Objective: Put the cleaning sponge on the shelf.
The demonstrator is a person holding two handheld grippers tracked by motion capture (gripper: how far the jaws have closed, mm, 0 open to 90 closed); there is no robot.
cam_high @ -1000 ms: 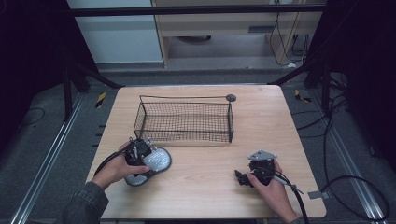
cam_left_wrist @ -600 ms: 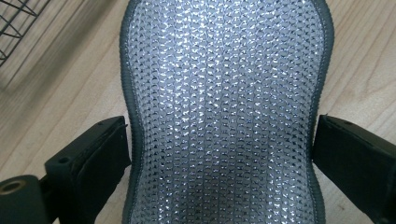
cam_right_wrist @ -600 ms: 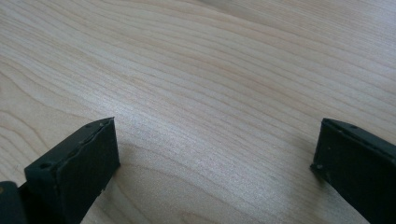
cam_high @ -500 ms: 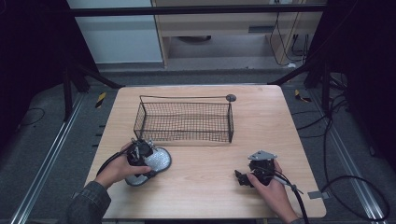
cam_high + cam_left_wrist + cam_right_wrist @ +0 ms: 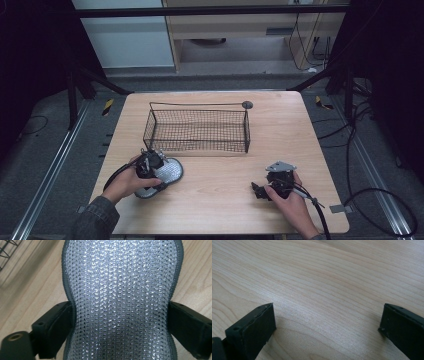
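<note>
left gripper [image 5: 148, 167] at near-left of the table [image 5: 280, 125], jaws clamped on both sides of a silvery mesh pad [image 5: 122, 300] w/ a grey rim, which lies flat on the wood just in front of the wire basket [image 5: 197, 129]. right gripper [image 5: 260, 190] near-right, jaws wide apart, holding nothing, low over bare wood.
</note>
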